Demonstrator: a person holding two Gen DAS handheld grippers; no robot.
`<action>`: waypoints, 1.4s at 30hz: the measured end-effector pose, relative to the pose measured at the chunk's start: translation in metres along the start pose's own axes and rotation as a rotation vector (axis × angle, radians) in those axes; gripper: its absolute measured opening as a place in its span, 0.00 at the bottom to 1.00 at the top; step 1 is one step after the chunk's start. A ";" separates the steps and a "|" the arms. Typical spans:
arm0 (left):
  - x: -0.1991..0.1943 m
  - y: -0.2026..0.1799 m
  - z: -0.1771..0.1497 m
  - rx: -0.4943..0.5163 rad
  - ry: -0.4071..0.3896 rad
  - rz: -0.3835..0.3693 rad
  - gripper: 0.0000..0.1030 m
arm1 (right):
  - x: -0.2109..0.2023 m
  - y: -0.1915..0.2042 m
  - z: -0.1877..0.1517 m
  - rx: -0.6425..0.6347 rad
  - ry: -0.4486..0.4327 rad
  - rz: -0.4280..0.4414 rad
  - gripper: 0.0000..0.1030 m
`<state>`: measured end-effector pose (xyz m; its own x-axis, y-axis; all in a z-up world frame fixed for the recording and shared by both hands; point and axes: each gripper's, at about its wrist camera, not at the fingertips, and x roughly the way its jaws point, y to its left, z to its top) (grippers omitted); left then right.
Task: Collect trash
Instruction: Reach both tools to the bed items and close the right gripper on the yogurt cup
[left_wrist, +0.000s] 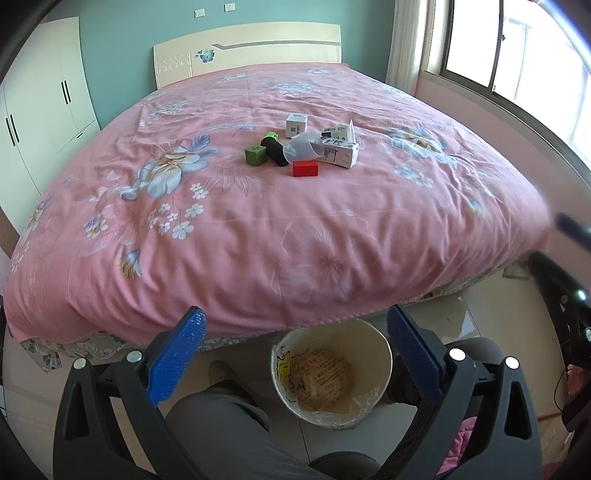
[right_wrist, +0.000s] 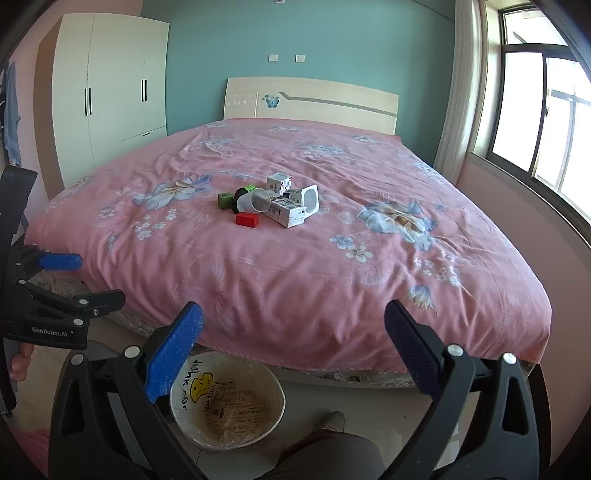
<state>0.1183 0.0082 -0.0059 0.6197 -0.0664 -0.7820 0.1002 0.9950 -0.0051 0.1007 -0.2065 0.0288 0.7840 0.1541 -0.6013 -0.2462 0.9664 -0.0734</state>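
Where the pink floral bedspread (left_wrist: 258, 229) reaches mid-frame, a small cluster of trash is seen lying on it, slightly above centre in both views. A red block (left_wrist: 305, 168) sits at the near edge of the cluster, with a green cube (left_wrist: 255, 154) to its left and a second green piece (left_wrist: 271, 135) behind. A black cylinder (left_wrist: 275, 152) lies touching a tipped clear plastic cup (left_wrist: 303, 147), whose mouth is turned toward the lower right. White cartons are grouped at the right: a long one (left_wrist: 340, 153) lying flat, another (left_wrist: 338, 133) behind it, and a small square box (left_wrist: 296, 124) at the back.

At the bottom of both frames, a lined waste bin (left_wrist: 384, 369) stands on the tiled floor just beside the foot of the bed, and nothing but its liner can be made out inside.

Both the left gripper (left_wrist: 295, 332) and the right gripper (right_wrist: 293, 328) are held spread wide with nothing between their blue pads, low in frame and well apart from the trash. A white wardrobe (right_wrist: 110, 92) is seen at upper left, a window (right_wrist: 535, 110) at upper right.
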 end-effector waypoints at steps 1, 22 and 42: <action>0.006 0.003 0.008 -0.001 0.004 -0.005 0.97 | 0.007 -0.003 0.005 -0.003 0.003 0.006 0.93; 0.183 0.095 0.133 0.027 0.109 0.015 0.97 | 0.220 -0.027 0.086 -0.069 0.136 0.250 0.93; 0.281 0.089 0.195 0.164 0.089 -0.047 0.81 | 0.324 -0.070 0.161 0.055 0.194 0.393 0.93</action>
<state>0.4535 0.0630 -0.1046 0.5411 -0.0980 -0.8352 0.2574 0.9648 0.0536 0.4638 -0.1914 -0.0330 0.5143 0.4760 -0.7133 -0.4697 0.8523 0.2301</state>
